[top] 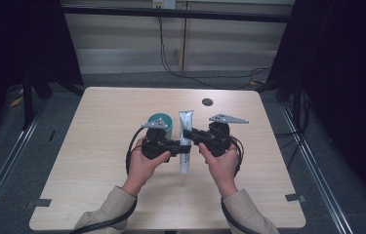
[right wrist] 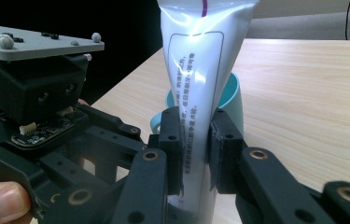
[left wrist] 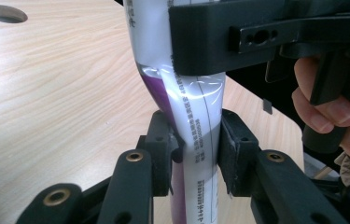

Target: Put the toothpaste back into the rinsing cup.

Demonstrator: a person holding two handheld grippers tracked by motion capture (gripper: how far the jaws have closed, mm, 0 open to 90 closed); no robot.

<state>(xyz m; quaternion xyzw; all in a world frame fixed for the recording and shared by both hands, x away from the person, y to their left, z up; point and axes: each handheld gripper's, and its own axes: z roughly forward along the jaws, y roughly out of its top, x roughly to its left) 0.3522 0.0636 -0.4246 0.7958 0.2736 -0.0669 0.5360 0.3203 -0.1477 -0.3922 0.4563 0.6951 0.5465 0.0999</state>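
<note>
Left gripper [top: 174, 146]: clamped on the lower part of the white tube [top: 185, 141].
Right gripper [top: 193, 135]: clamped on the same tube, from the other side.
White tube: held between both grippers above the worktop [top: 97, 146].
Teal cup [top: 161, 122]: just behind the left gripper.

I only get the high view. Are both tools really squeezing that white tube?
Observer: Yes. In the left gripper view, the left tool has its pads pressed on the tube.
Operator: And the other one?
Observer: The right tool pinches the tube too; its pads dent the sides.
Operator: What's that green thing beside it?
Observer: A teal cup. The right gripper view shows it standing on the table right behind the tube.
Operator: Is the tube all white?
Observer: No, the left gripper view shows a purple stripe down one side and small printed text.
</note>
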